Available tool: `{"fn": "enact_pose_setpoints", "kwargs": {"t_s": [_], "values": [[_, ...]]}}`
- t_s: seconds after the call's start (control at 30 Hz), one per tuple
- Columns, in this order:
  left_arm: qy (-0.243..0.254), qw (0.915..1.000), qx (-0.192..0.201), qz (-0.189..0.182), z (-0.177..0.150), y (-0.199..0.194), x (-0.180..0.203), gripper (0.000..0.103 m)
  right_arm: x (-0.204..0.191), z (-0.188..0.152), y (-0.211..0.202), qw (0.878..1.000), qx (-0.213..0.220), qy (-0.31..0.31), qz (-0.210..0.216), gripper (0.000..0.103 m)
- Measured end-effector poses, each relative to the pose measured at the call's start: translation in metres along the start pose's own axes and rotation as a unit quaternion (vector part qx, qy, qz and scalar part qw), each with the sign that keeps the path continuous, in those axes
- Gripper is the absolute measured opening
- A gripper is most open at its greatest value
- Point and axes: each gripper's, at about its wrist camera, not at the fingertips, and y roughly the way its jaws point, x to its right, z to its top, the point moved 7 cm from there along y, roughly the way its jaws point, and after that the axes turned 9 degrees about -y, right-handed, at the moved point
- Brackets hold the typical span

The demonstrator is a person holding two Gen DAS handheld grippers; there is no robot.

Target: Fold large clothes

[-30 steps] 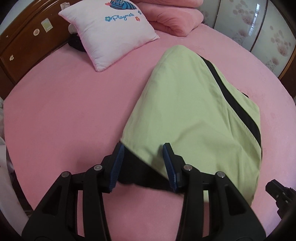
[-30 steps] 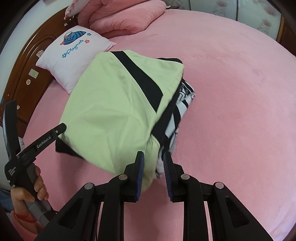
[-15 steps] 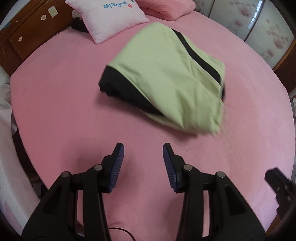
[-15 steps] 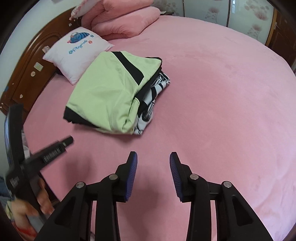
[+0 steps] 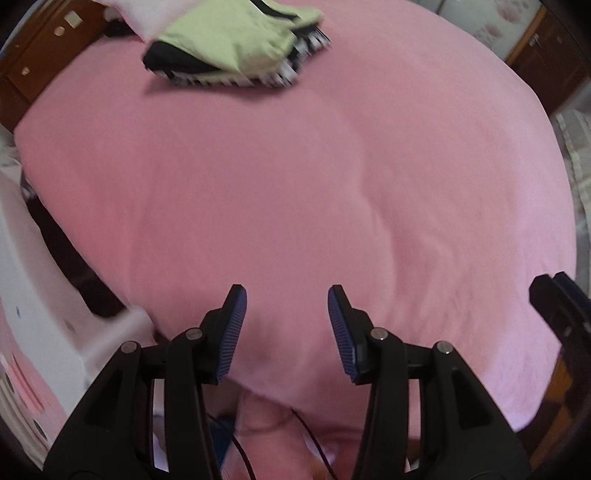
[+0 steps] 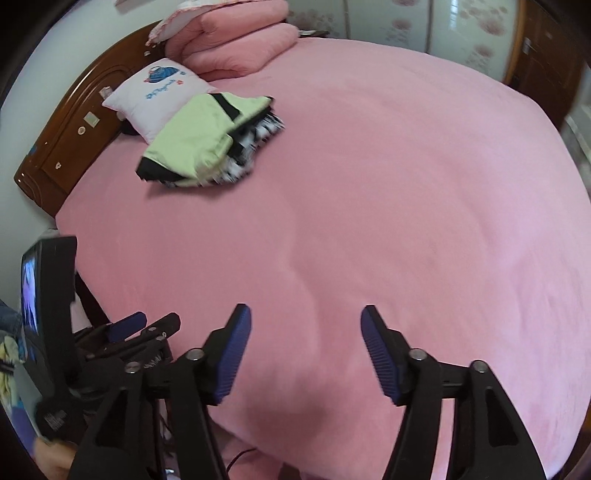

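Note:
A folded light-green garment with black trim (image 5: 236, 44) lies on a black-and-white patterned garment at the far left of the round pink bed (image 5: 295, 184). It also shows in the right wrist view (image 6: 199, 136), next to a white pillow. My left gripper (image 5: 286, 302) is open and empty, near the bed's front edge, far from the clothes. My right gripper (image 6: 306, 321) is open and empty, also at the front edge. The left gripper shows at the lower left of the right wrist view (image 6: 140, 332).
A white printed pillow (image 6: 159, 88) and folded pink bedding (image 6: 236, 40) lie by the brown wooden headboard (image 6: 74, 129). White furniture (image 5: 37, 295) stands left of the bed. Floral sliding doors (image 6: 424, 22) are at the back.
Both grippers let go of the green garment, opened, and pulled back to the bed's front edge. The folded stack now lies far away.

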Motion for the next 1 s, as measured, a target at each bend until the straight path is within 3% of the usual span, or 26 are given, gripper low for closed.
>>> {"fn": "enact_pose_setpoints", "kwargs": {"t_s": [0.13,0.27,0.33,0.4,0.5,0.7,1.0], "values": [[0.021,0.9994,-0.026,-0.004,-0.06,-0.015,0.021,0.044,0.032,-0.081,-0.021,1.0,-0.017,0.009,-0.022,0.07],[0.059,0.9961,-0.065,0.002,-0.116,-0.034,0.042,0.047,0.062,-0.169,-0.044,0.996,-0.068,0.049,-0.02,0.072],[0.088,0.9927,-0.083,-0.002,-0.144,-0.046,0.053,0.05,0.073,-0.207,-0.059,0.993,-0.093,0.066,-0.03,0.076],[0.11,0.9905,-0.083,0.0,-0.164,-0.061,0.06,0.056,0.082,-0.237,-0.077,0.99,-0.103,0.087,-0.039,0.089],[0.138,0.9862,-0.092,0.001,-0.192,-0.079,0.07,0.06,0.094,-0.269,-0.102,0.98,-0.111,0.163,-0.027,0.097],[0.141,0.9858,-0.091,-0.007,-0.206,-0.111,0.087,0.061,0.111,-0.261,-0.15,0.972,-0.075,0.219,-0.041,0.102],[0.188,0.9818,0.016,-0.021,-0.198,-0.168,0.129,0.061,0.091,-0.213,-0.197,0.983,-0.024,0.174,-0.058,0.103]]}}
